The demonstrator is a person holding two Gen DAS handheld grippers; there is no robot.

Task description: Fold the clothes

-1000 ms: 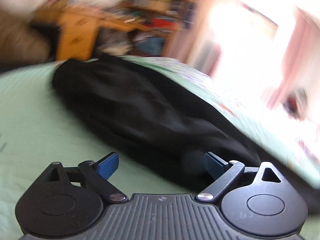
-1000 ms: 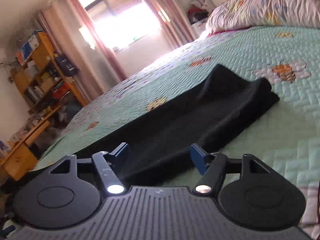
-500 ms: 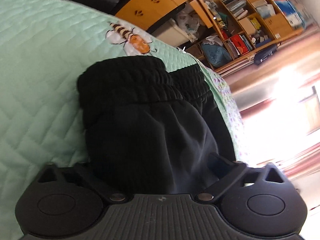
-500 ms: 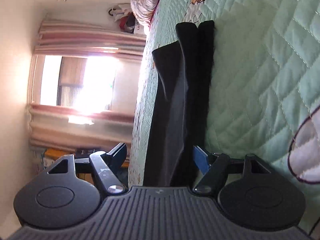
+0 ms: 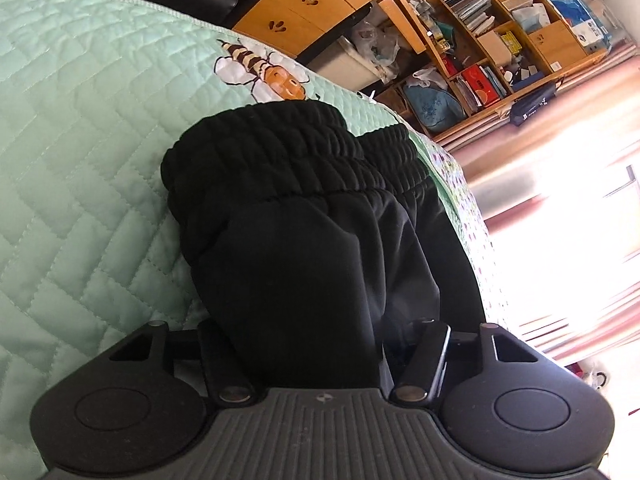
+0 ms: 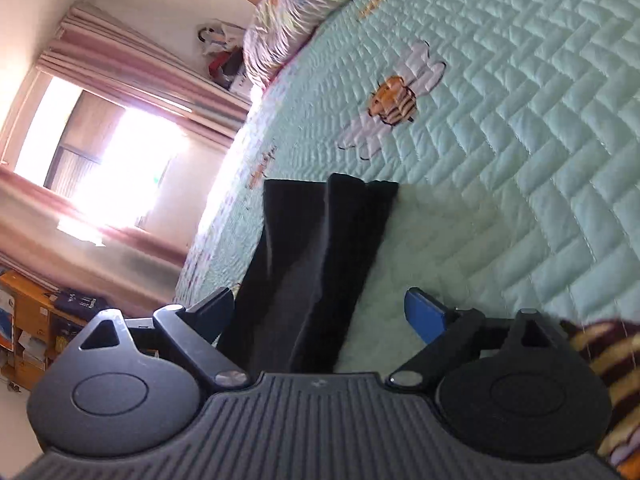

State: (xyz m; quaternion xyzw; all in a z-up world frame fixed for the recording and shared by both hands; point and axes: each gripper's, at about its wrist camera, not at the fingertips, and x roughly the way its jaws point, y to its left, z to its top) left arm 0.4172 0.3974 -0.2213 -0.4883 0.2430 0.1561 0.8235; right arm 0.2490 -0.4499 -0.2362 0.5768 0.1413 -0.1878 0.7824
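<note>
Black trousers (image 5: pixel 304 248) of soft matte knit, with a thick gathered elastic waistband, lie lengthwise on a mint-green bedspread (image 5: pixel 80 168) quilted in herringbone and appliquéd with bees. Wooden drawers and cluttered shelving (image 5: pixel 500 36) stand beyond the bed's far edge; pink curtains (image 6: pixel 132 68) frame a bright window. Left claw (image 5: pixel 308 344): jaws closing around bunched trouser fabric, fingertips buried in it, so whether the pads press cannot be told. Right claw (image 6: pixel 320 308): jaws opening wide, the folded trouser legs (image 6: pixel 316 264) lying loose between them.
</note>
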